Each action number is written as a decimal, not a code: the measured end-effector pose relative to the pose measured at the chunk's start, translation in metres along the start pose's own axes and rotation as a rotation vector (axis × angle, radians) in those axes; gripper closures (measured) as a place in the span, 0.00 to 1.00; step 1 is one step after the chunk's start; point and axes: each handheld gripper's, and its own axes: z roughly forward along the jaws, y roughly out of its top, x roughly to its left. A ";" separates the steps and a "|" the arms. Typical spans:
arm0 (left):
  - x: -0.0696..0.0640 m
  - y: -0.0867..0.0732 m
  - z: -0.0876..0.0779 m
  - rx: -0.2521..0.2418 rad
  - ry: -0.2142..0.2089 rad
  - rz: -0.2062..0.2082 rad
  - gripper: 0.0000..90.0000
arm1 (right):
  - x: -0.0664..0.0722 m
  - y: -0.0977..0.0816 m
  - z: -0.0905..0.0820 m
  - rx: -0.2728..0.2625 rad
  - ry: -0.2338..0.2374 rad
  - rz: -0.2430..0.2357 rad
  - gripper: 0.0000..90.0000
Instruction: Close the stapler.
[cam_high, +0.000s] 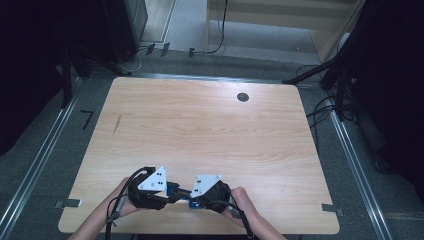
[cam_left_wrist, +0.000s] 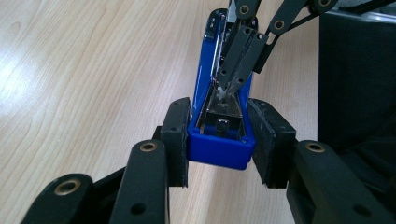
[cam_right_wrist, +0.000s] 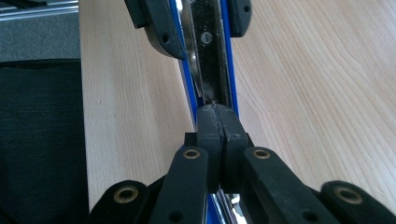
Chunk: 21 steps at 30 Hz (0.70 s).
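Note:
A blue stapler (cam_high: 178, 191) lies near the table's front edge between the two grippers, its lid swung open and its metal channel bared. In the left gripper view my left gripper (cam_left_wrist: 219, 144) is shut on the stapler's (cam_left_wrist: 205, 70) blue rear end, one pad on each side. My right gripper (cam_left_wrist: 229, 86) comes in from the far side with its tips pressed together, pointing down into the metal channel. In the right gripper view its jaws (cam_right_wrist: 219, 126) stand fully together over the stapler's (cam_right_wrist: 212, 70) channel, and whether they pinch anything thin I cannot tell. The left gripper's fingers (cam_right_wrist: 159, 23) flank the stapler beyond.
The wooden table (cam_high: 200, 125) has a small dark round grommet (cam_high: 243, 97) at the back right. Its front edge (cam_high: 200, 231) runs just behind the hands. Metal floor rails (cam_high: 350, 150) flank the table, and cables (cam_high: 320, 107) lie at the right.

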 end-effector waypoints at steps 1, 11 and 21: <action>0.000 0.000 0.000 -0.002 0.000 -0.001 0.69 | 0.000 0.000 0.000 0.000 0.000 0.000 1.00; 0.001 0.006 0.001 -0.021 -0.003 0.006 0.69 | -0.001 -0.001 -0.002 -0.017 -0.006 0.008 1.00; -0.002 0.005 0.006 -0.022 -0.004 0.027 0.63 | -0.003 -0.003 -0.005 -0.026 0.001 0.011 1.00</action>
